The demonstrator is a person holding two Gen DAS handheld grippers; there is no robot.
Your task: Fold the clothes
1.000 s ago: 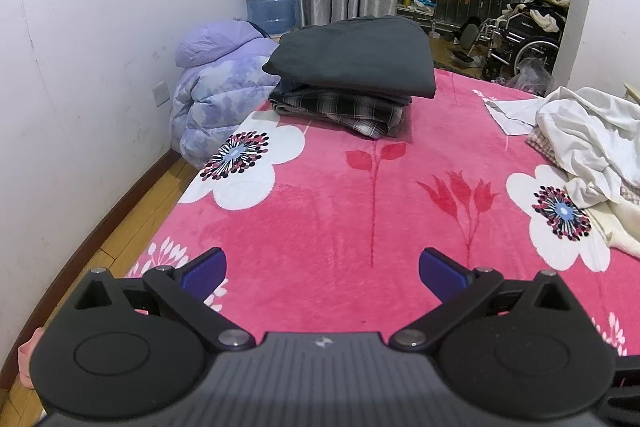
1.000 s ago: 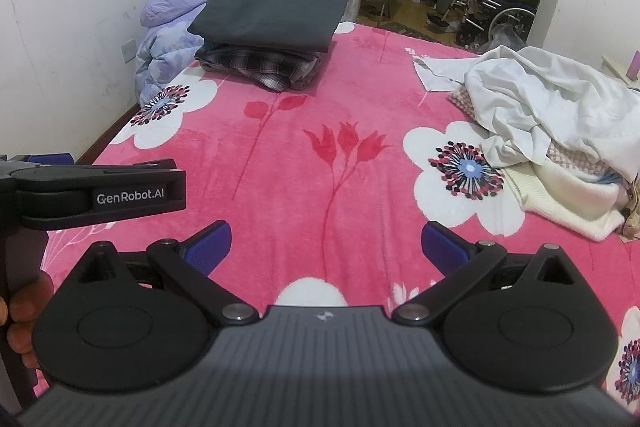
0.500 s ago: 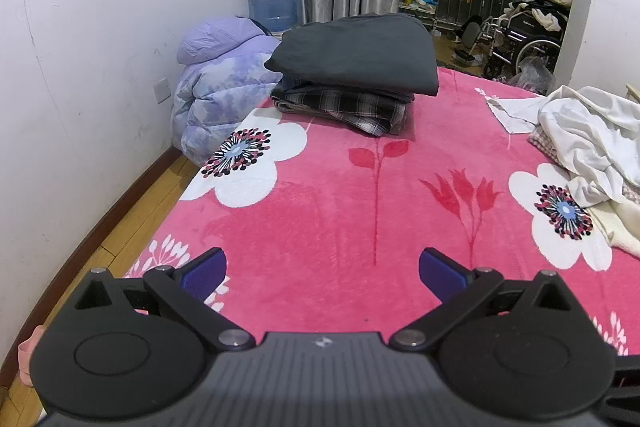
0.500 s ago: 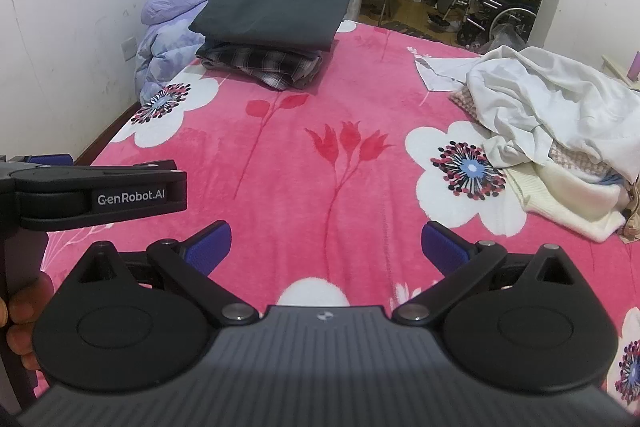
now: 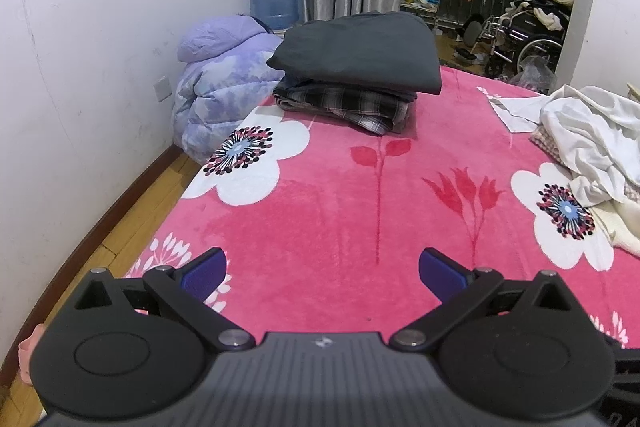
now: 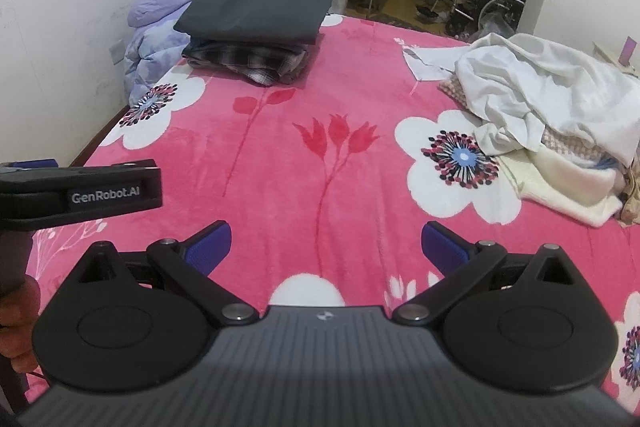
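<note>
Pink floral blanket point(image 5: 320, 227) covers the bed; both views have crept slightly nearer the folded stack over the last second, otherwise nothing has shifted. Left gripper point(image 5: 322, 269) and right gripper point(image 6: 326, 243) hover with jaws spread, grasping nothing. A dark garment point(image 5: 360, 55) lies folded atop a plaid one point(image 5: 344, 103) at the far left; the unfolded white heap point(image 6: 552, 95) waits at the right, probably the next item to fetch.

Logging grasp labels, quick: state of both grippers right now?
Left gripper: open, holding nothing, above the blanket.
Right gripper: open, holding nothing, also above the blanket.
</note>
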